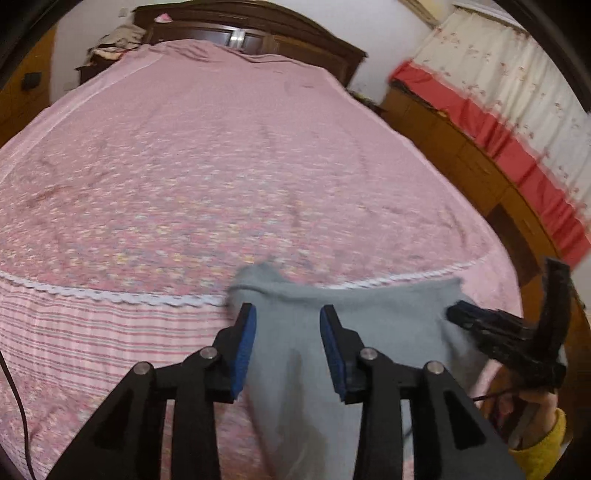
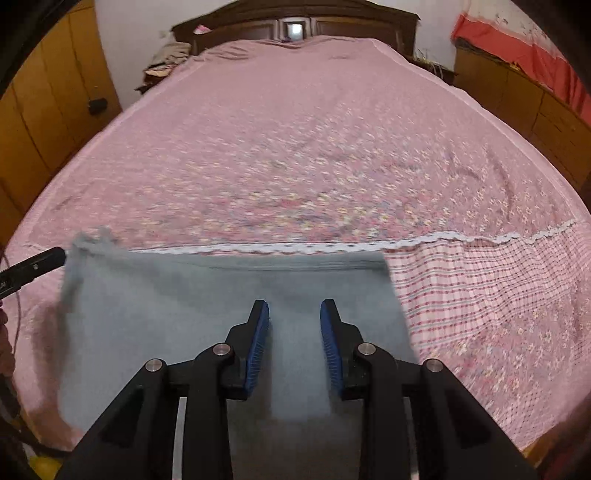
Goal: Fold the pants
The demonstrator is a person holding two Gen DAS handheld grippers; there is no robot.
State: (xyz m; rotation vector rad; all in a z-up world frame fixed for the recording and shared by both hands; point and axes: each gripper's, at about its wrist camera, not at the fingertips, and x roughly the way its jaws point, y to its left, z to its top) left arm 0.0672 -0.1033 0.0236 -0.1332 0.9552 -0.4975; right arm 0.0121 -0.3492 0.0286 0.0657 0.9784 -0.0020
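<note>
Both tongs, left [image 1: 288,347] and right [image 2: 294,343], hang parted, gripping nothing, over the grey pants [image 2: 229,302] (spread flat on the bed [image 2: 295,147] for folding).

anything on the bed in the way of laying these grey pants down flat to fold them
Nothing visible. The pink bedspread beyond the grey pants shows only wrinkles, all the way up to the headboard. A clothes pile sits off the bed's far left corner, clear of the folding area.
</note>
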